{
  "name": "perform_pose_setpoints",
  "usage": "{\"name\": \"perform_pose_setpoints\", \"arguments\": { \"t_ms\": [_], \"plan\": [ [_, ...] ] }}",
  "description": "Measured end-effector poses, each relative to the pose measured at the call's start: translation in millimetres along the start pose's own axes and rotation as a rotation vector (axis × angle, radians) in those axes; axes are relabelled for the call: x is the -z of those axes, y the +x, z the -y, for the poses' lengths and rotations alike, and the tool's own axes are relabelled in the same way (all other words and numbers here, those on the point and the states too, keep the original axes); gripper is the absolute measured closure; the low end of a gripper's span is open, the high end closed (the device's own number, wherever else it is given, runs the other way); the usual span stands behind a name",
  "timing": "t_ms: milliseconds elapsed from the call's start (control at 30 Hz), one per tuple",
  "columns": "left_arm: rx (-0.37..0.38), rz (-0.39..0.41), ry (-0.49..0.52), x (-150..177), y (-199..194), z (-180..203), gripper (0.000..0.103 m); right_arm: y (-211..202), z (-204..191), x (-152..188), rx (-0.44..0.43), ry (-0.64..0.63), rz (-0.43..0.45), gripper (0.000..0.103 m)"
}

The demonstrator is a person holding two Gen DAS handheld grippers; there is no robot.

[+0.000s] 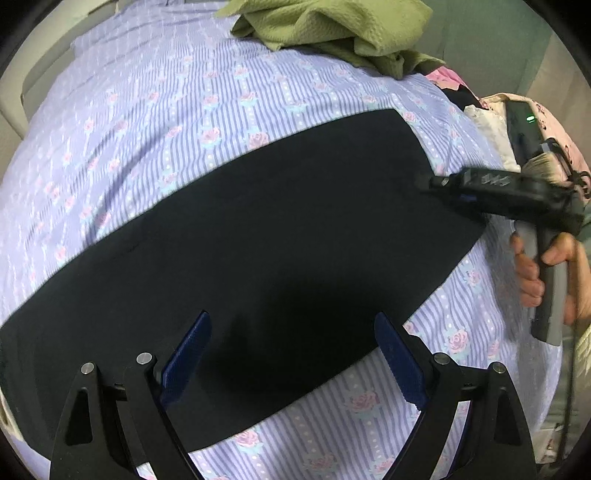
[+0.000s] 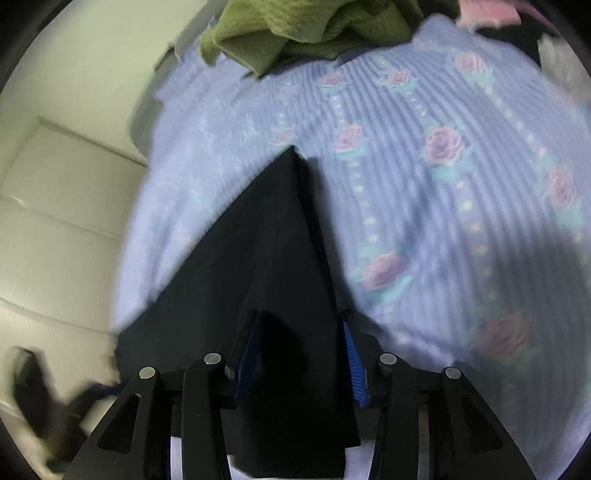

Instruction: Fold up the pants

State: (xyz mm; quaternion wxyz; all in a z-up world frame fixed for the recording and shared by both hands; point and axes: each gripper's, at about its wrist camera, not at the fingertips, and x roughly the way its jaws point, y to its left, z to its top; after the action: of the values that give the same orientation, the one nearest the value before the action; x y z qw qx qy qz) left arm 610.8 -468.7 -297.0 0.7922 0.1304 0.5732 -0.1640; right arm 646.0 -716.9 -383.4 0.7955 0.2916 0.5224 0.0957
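Black pants (image 1: pixel 258 229) between right tongs (image 2: pixel 301 354)

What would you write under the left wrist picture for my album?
Open left gripper hovering above black pants laid flat on a flowery purple bedsheet, right gripper at their far end.

Bedsheet (image 1: pixel 192 122): lilac stripes with pink roses — spread wide
Green blanket (image 1: pixel 332 29): crumpled at the far edge
Pink fabric (image 1: pixel 546 122): far right — bunched
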Motion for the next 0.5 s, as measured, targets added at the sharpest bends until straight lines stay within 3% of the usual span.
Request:
{"name": "perform_pose_setpoints", "arguments": {
  "t_ms": [133, 233, 267, 333, 367, 400, 433, 500],
  "plan": [
    [0.002, 0.002, -0.007, -3, -3, -3, 0.013, 6, 7, 0, -0.021, 0.146, 0.048, 0.06],
    [0.015, 0.005, -0.024, -6, -7, -6, 0.013, -5, 0, 0, 0.029, 0.186, 0.076, 0.084],
    [0.021, 0.008, -0.027, -6, -9, -7, 0.013, -16, -5, 1, 0.025, 0.186, 0.098, 0.086],
    [0.029, 0.028, -0.024, -7, -15, -7, 0.013, -51, -18, 1, 0.041, 0.17, 0.198, 0.091],
    [0.027, 0.039, -0.018, -7, -17, -6, 0.013, -68, -21, 2, 0.063, 0.148, 0.261, 0.1],
    [0.022, 0.043, -0.011, -7, -17, -4, 0.013, -77, -19, 3, 0.124, 0.134, 0.3, 0.101],
    [0.009, 0.041, -0.002, -7, -16, -2, 0.013, -74, -11, -2, 0.195, 0.153, 0.274, 0.101],
    [0.007, 0.035, 0.014, -7, -15, 3, 0.013, -54, 9, -7, 0.199, 0.212, 0.186, 0.101]
  ]
}}
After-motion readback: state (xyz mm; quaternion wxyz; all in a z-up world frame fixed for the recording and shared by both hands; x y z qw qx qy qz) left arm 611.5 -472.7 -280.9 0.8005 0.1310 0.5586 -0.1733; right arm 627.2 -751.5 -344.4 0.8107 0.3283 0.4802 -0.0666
